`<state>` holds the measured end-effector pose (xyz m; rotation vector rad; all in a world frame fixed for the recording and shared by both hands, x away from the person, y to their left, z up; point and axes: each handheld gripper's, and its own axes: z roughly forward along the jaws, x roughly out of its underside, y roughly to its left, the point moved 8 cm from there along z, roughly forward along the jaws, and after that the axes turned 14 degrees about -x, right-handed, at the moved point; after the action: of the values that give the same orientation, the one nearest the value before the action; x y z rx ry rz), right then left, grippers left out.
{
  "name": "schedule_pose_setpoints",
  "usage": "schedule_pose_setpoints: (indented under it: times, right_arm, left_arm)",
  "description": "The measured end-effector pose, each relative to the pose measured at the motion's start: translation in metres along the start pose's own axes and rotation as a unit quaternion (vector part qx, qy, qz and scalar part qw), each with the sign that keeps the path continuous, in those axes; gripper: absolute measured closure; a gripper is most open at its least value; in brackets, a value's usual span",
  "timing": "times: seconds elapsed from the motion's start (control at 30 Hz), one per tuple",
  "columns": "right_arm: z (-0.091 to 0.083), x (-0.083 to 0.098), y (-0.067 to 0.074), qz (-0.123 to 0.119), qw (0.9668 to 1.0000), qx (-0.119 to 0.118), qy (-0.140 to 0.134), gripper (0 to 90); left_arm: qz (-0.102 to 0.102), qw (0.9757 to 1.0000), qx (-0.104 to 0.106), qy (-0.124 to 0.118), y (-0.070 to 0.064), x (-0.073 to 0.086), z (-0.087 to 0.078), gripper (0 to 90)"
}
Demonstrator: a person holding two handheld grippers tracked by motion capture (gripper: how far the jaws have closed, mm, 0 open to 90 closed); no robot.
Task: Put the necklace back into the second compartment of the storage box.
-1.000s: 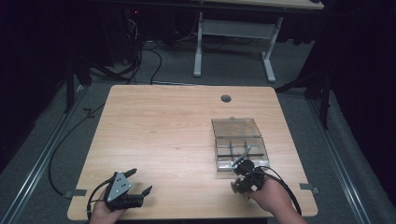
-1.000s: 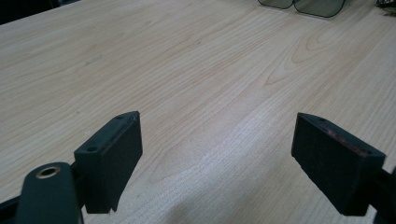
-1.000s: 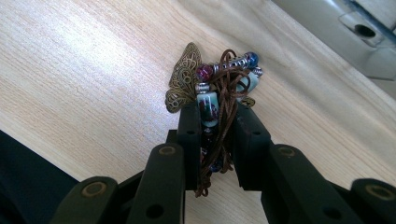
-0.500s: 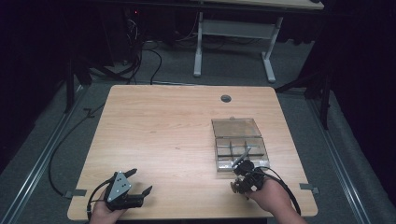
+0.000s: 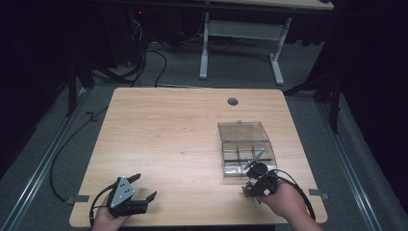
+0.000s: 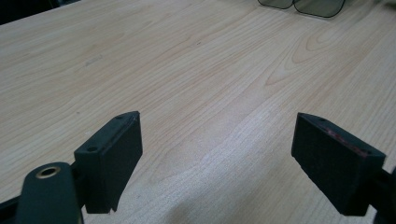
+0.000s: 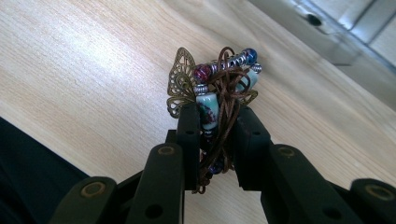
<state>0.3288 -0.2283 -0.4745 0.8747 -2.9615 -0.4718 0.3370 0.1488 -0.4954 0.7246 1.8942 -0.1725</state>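
Right now the right gripper [image 7: 215, 122] has its jaws drawn narrow on a tangled beaded bracelet [image 7: 217, 88]: brown cord, glass beads and a brass filigree butterfly bunch up above the pads, with a loop of cord hanging below. In the high view that gripper [image 5: 256, 179] sits at the near right of the table [image 5: 168, 139], just at the front edge of the clear compartment box [image 5: 248, 153], whose lid lies flat open behind it. The step in hand looks like carrying the bracelet into one of the box's cells.

To do it well, keep the squeeze as it is, since the grip seems to rest on cord and a bead or two rather than on the whole bundle, and any easing could let it slip. Lift enough that the dangling loop passes over the front wall of the box instead of catching on it. Choose a near cell, bring the bundle over its middle, and lower it until the butterfly and beads sit between the dividers before letting go; a release from high up could leave cord draped across a partition. Withdraw straight upward so no strand follows a pad.

Meanwhile the left gripper [image 6: 217, 154] rests with jaws wide apart and nothing between them, over bare wood at the near left [image 5: 136, 189]. It could steady the box if it slides
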Motion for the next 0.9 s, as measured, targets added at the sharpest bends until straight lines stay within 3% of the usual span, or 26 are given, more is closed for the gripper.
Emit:
schedule_pose_setpoints:
  times: [0.53,0.6,0.63,0.67,0.9]
  right_arm:
    - [-0.023,-0.003,-0.002,0.000,1.0000,-0.003,-0.007,76.5]
    - [-0.027,-0.003,0.000,0.020,0.9998,-0.005,-0.009,76.6]
    - [-0.029,-0.006,-0.004,-0.012,0.9999,-0.004,-0.012,76.5]
    - [-0.031,-0.005,-0.003,0.003,0.9999,-0.006,-0.013,76.5]
    - [-0.041,-0.010,-0.005,0.007,0.9998,-0.003,-0.019,76.5]
  left_arm:
    - [0.001,1.0000,0.003,0.001,-0.001,0.001,0.000,16.9]
    - [0.000,1.0000,0.004,0.001,-0.001,0.001,0.000,16.9]
    - [0.000,1.0000,0.004,0.001,-0.001,0.001,0.000,16.9]
    - [0.000,1.0000,0.004,0.001,-0.001,0.001,0.000,16.9]
    - [-0.001,1.0000,0.005,0.001,-0.001,0.001,0.000,16.9]
